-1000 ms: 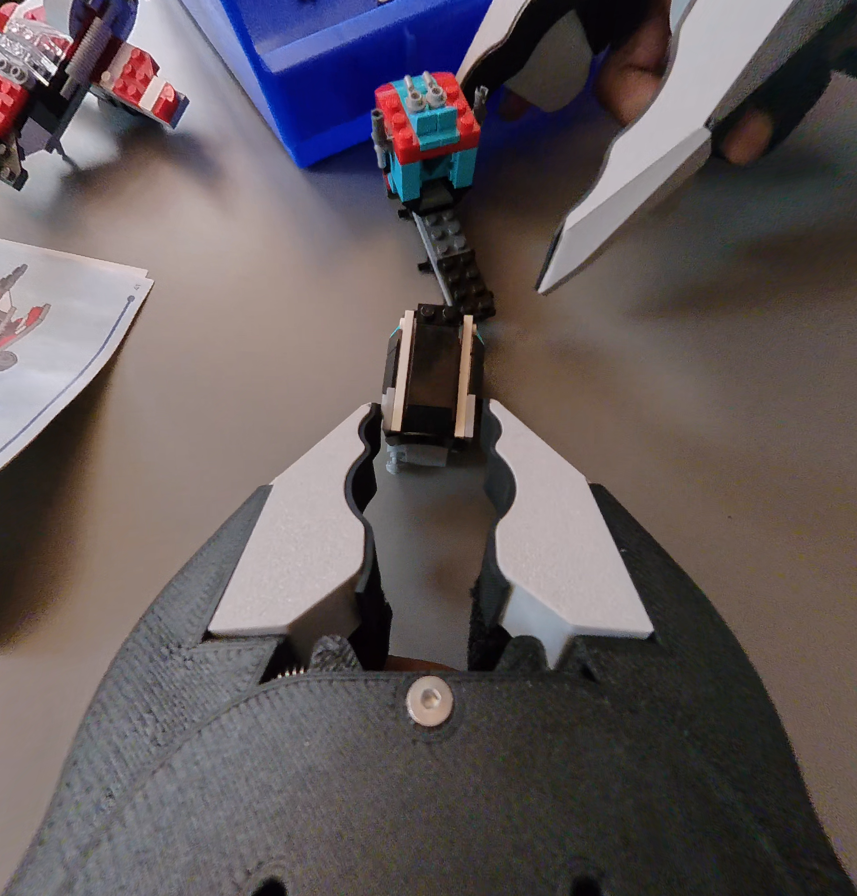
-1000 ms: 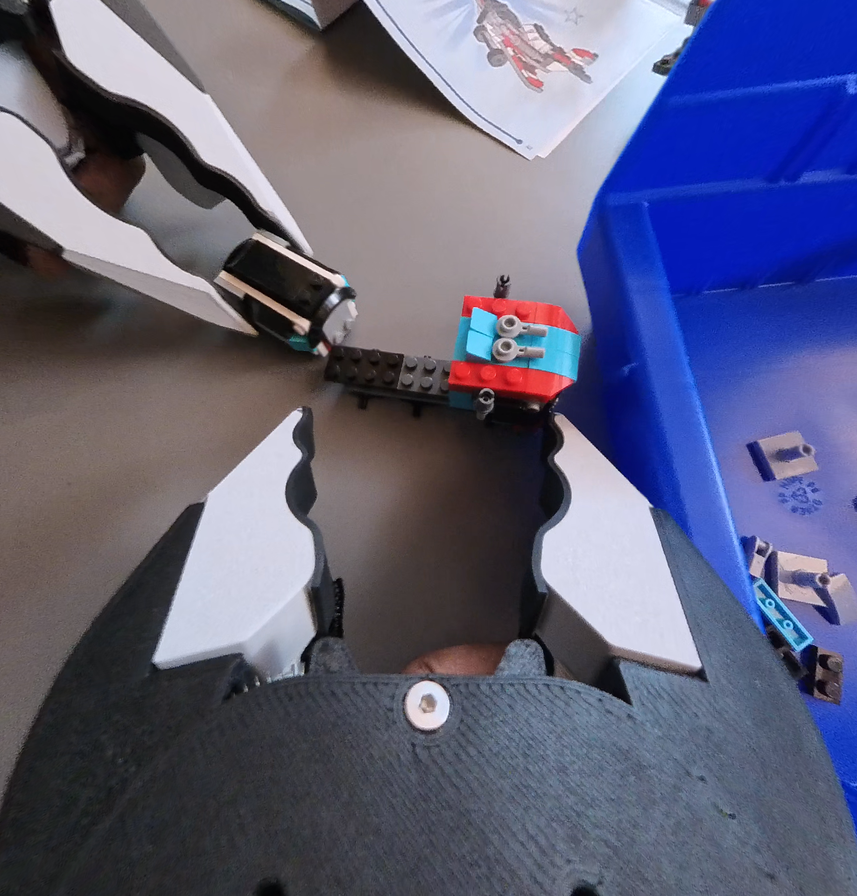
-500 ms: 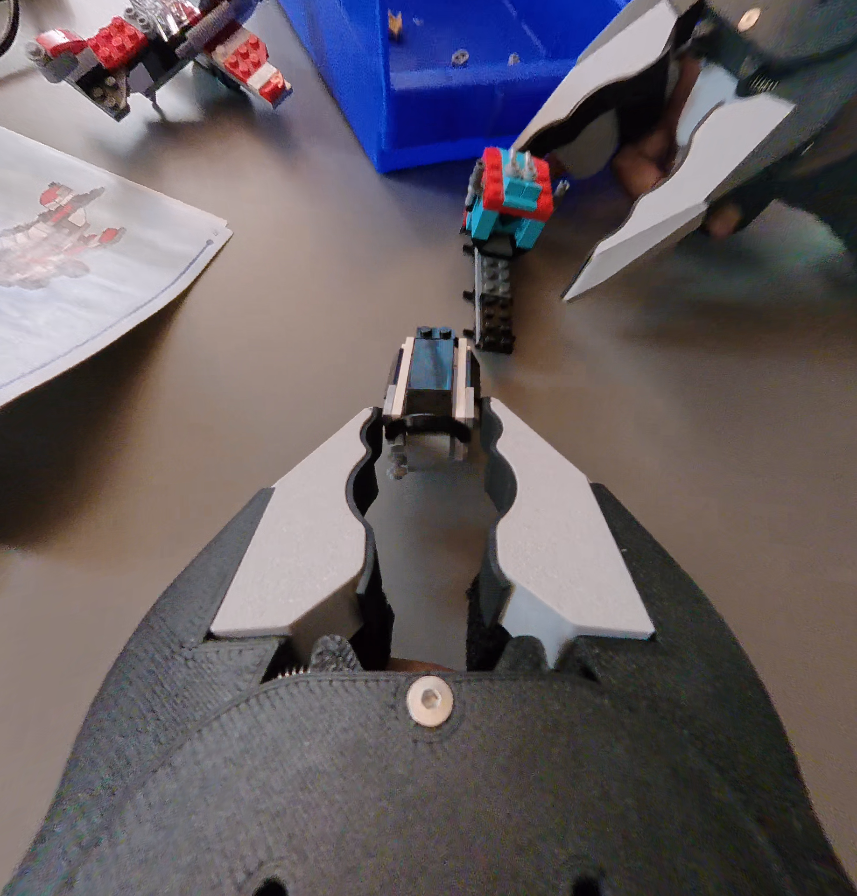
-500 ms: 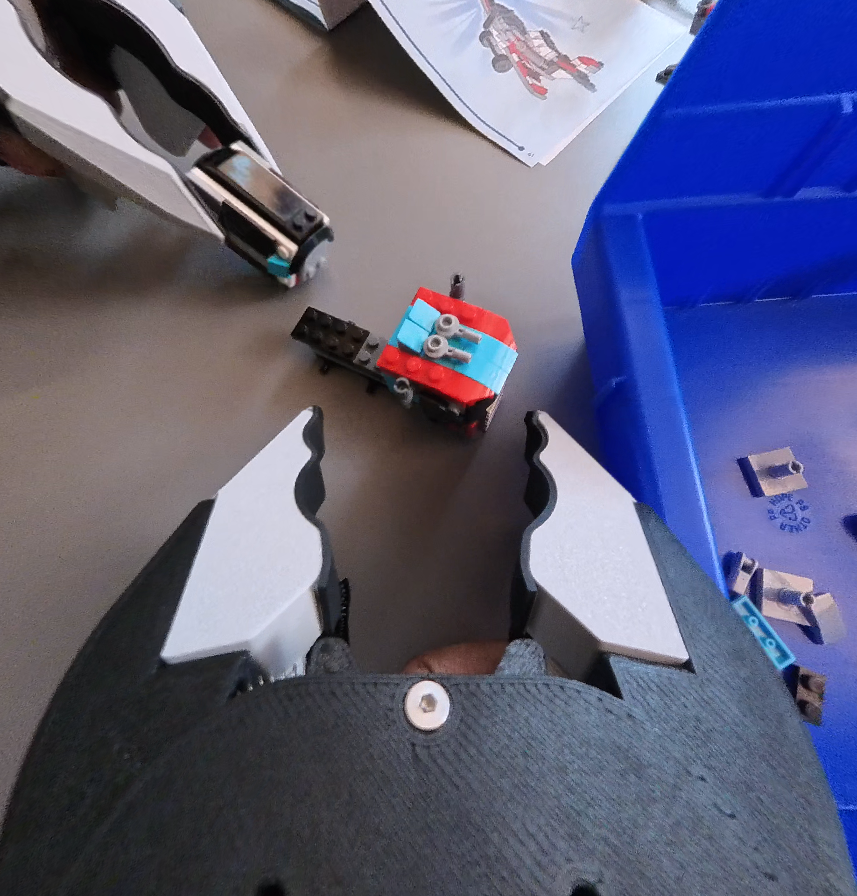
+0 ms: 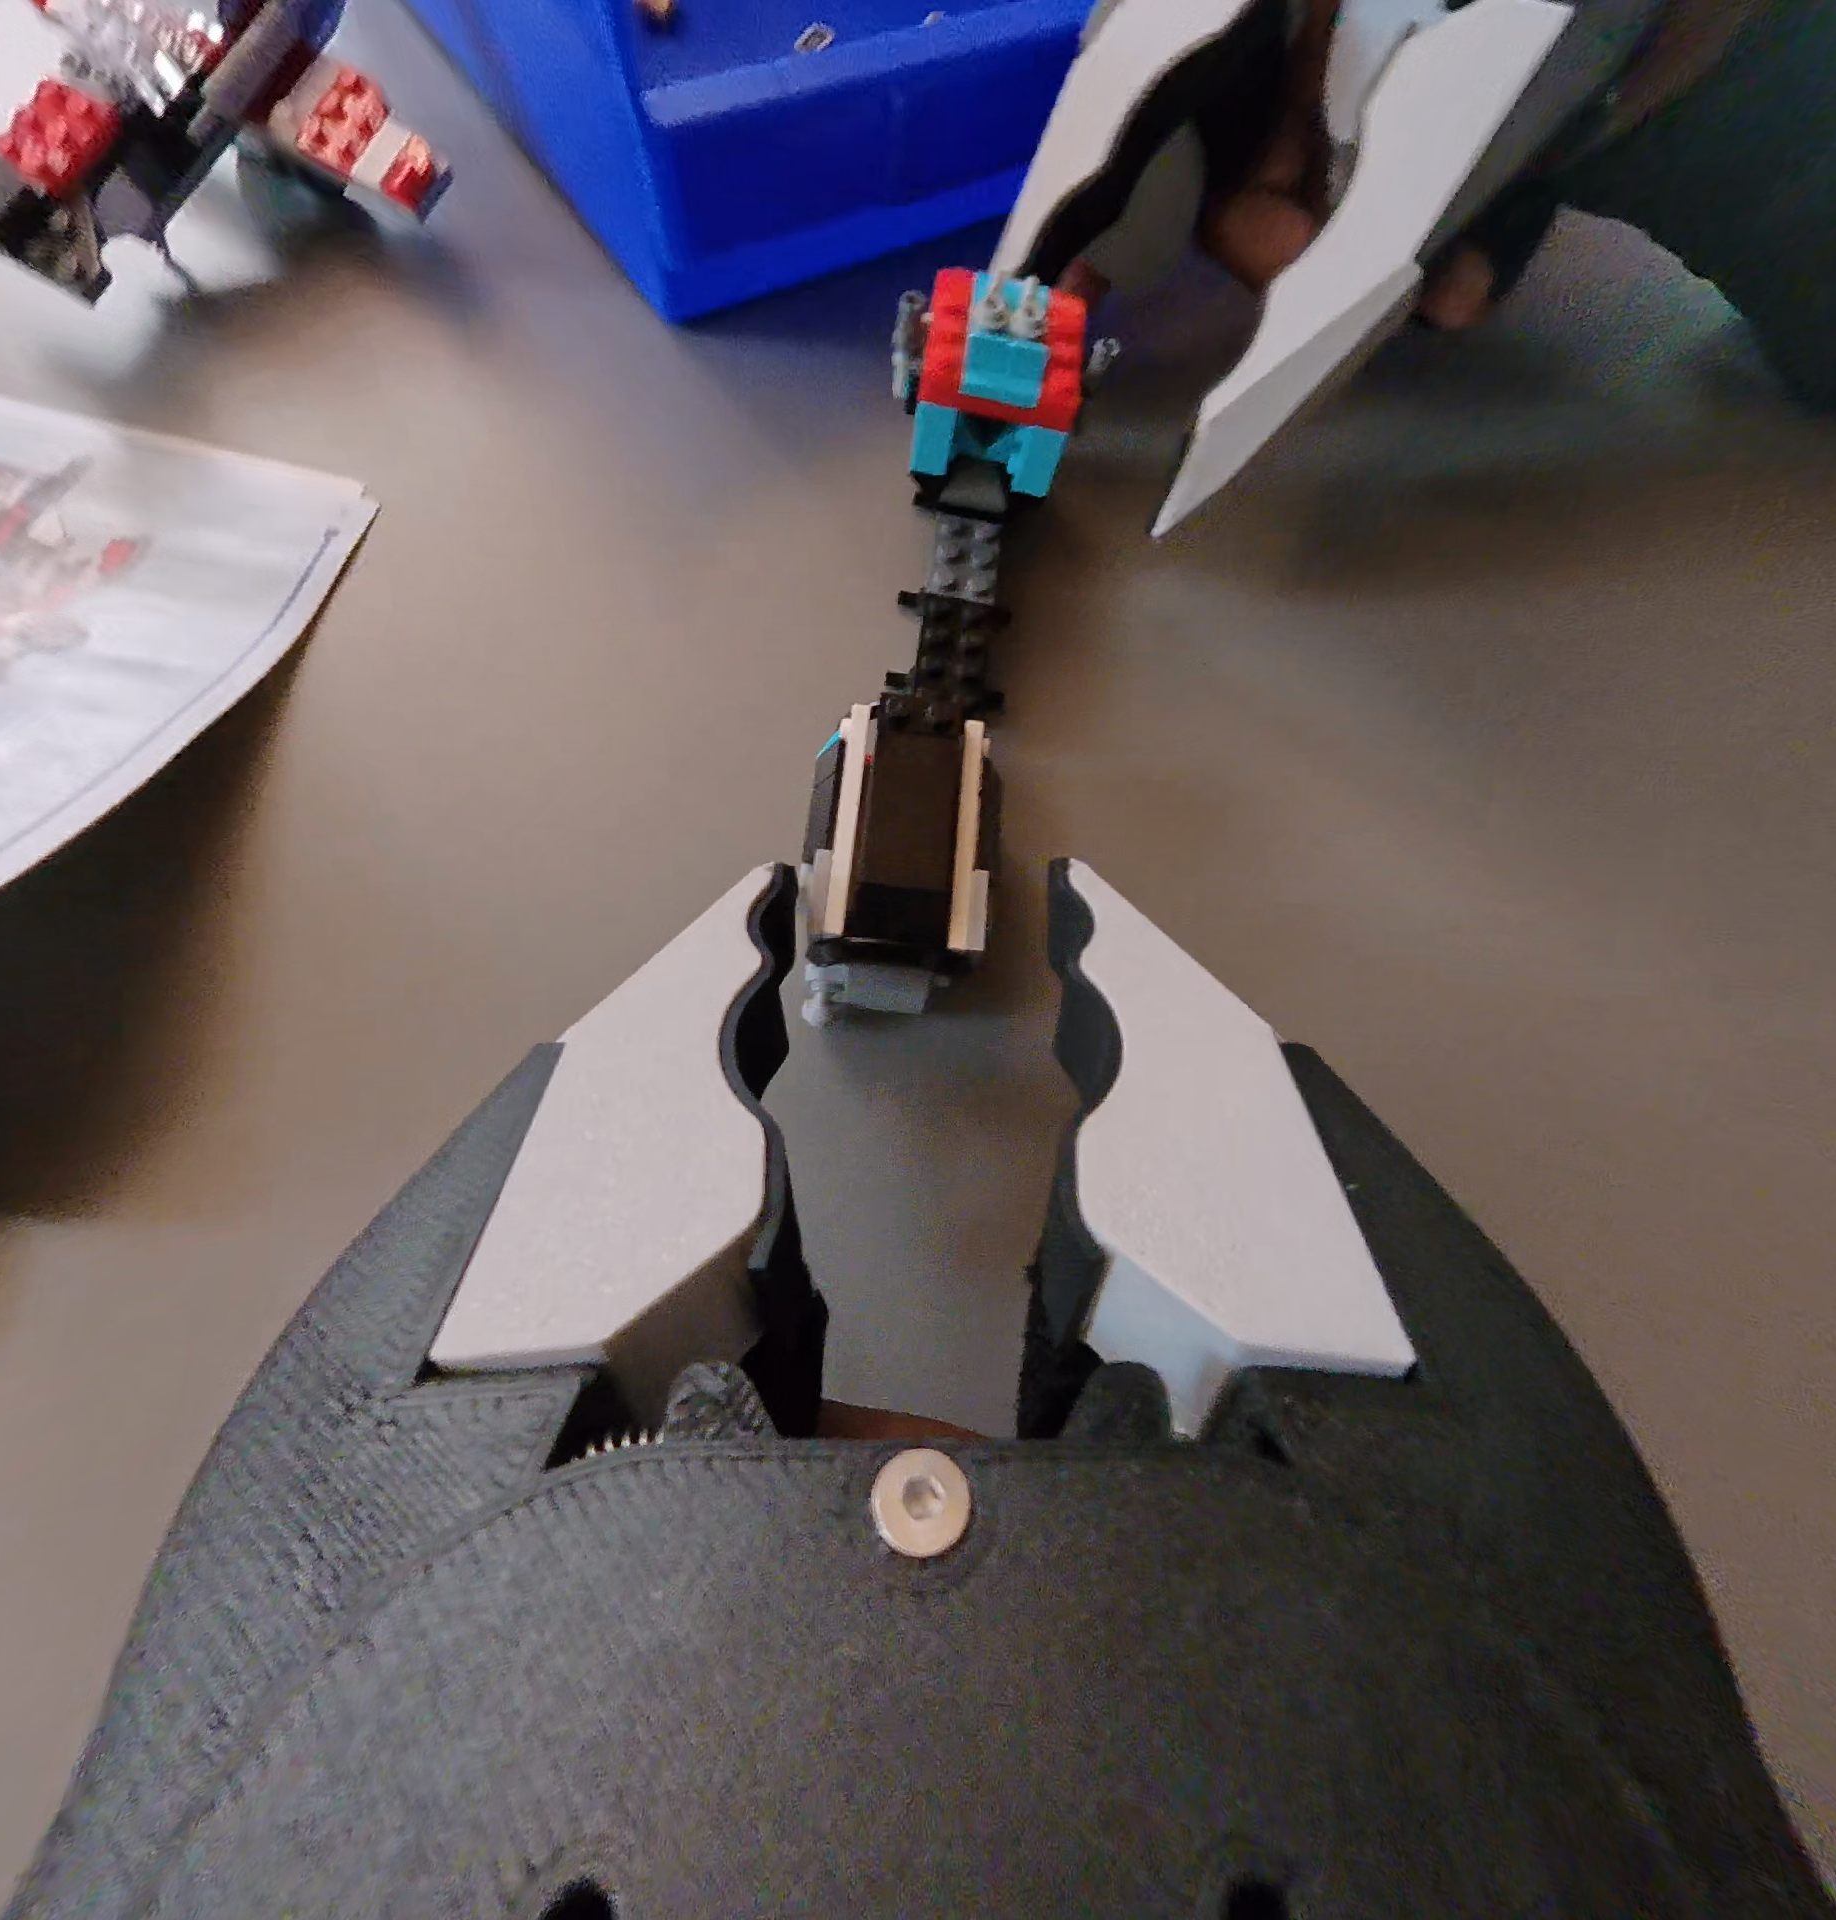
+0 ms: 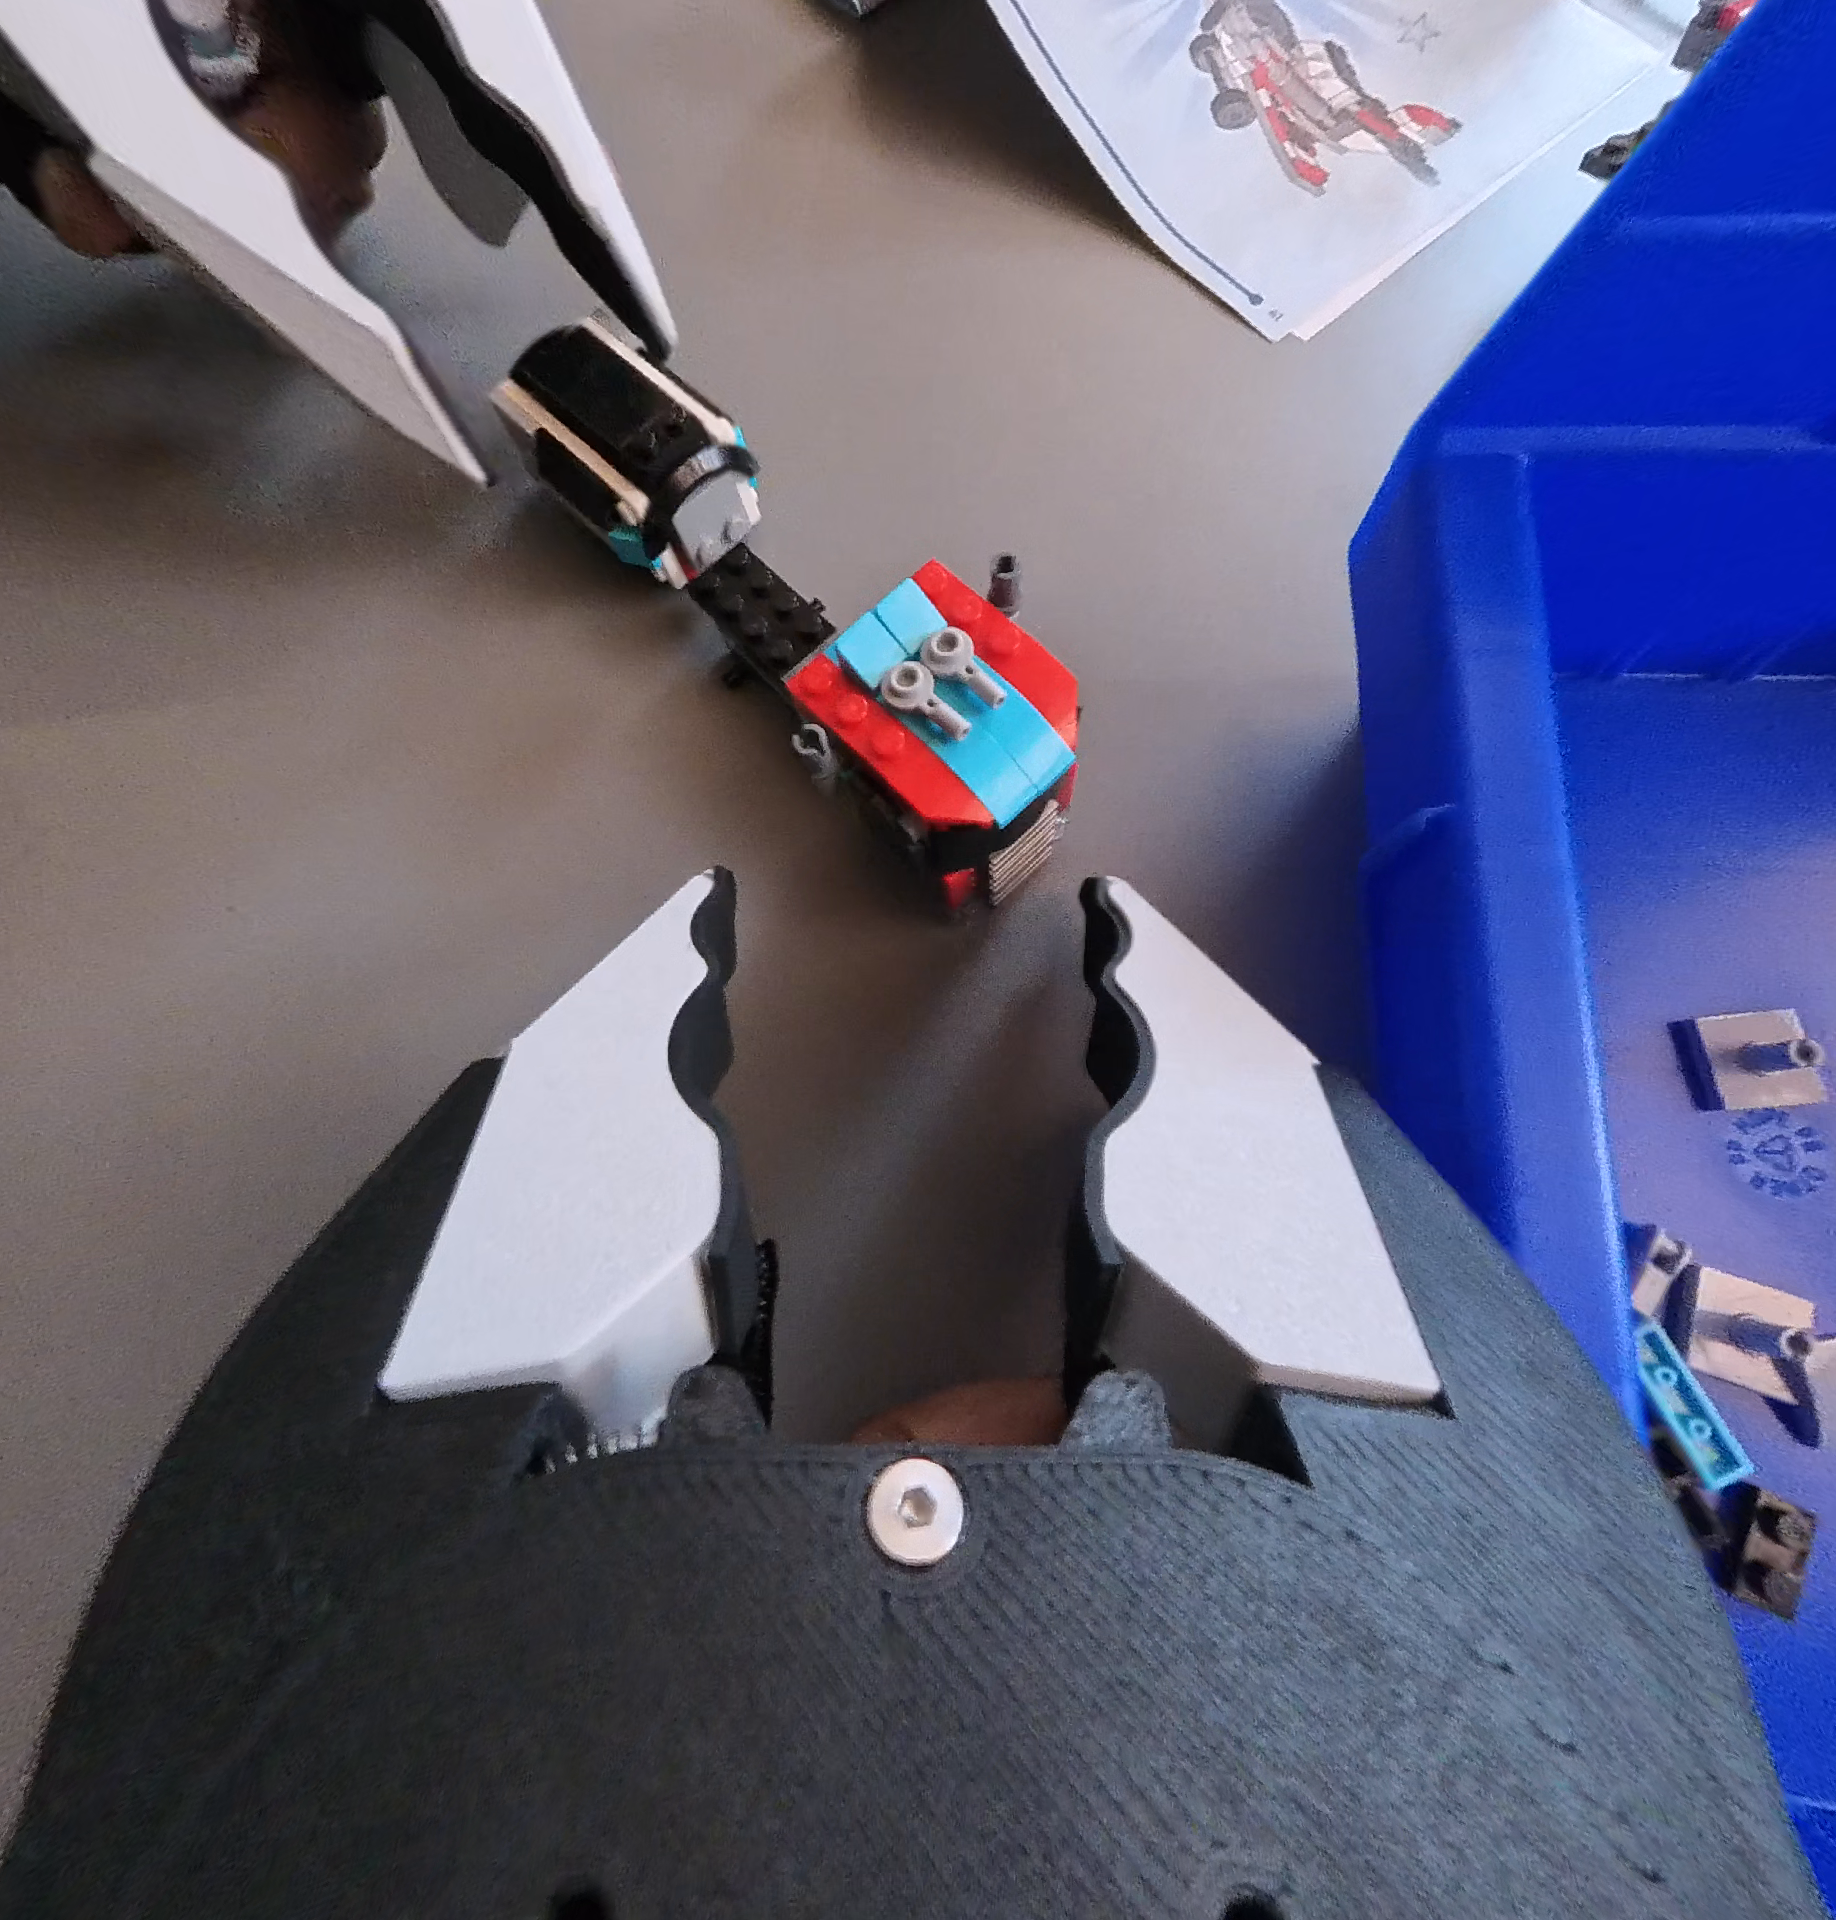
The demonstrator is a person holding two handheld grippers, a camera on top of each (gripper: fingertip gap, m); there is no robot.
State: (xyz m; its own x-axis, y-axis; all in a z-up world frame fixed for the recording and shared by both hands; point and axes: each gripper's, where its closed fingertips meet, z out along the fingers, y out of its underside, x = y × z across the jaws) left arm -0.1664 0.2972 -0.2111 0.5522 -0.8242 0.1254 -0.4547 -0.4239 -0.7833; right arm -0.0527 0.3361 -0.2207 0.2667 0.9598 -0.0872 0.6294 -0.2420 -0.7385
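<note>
With both sets of jaws parted and empty, the left gripper (image 5: 919,883) stands slack around the black-and-white brick block (image 5: 898,842), the right gripper (image 6: 909,894) just short of the red-and-teal brick cab (image 6: 945,717).

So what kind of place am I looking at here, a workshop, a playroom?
Probably a hobby or test bench for building toy-brick models. On a plain grey tabletop sit a blue parts bin with loose bricks, a printed instruction sheet, and a half-built red and turquoise truck cab.
</note>
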